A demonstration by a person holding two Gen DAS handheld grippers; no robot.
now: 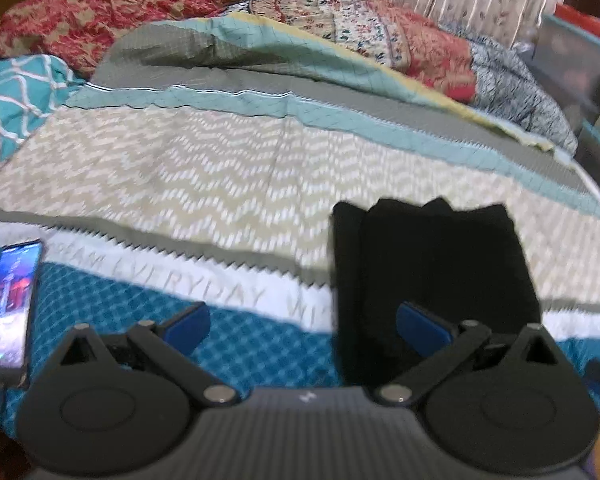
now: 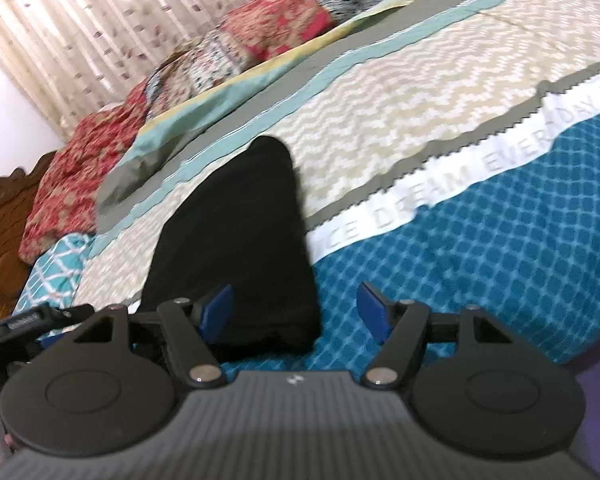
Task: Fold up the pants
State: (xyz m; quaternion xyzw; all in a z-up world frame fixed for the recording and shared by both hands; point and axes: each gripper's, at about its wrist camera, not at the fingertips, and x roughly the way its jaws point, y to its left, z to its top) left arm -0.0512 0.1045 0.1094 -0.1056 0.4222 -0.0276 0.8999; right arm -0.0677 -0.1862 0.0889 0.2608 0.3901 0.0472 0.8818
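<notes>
A bedroom in a home — the pictures look across a made bed point(image 1: 228, 168) covered by a patterned bedspread with teal, grey and cream zigzag bands and printed words. Rumpled floral quilts point(image 1: 100, 8) in red and blue lie heaped along the bed's far edge, with a teal lattice pillow point(image 1: 12, 96) at one corner. Pleated curtains point(image 2: 72, 28) with a leaf print hang behind, and a carved wooden headboard point(image 2: 4, 220) stands at the bed's end — a phone point(image 1: 8, 308) lies near the near edge.
</notes>
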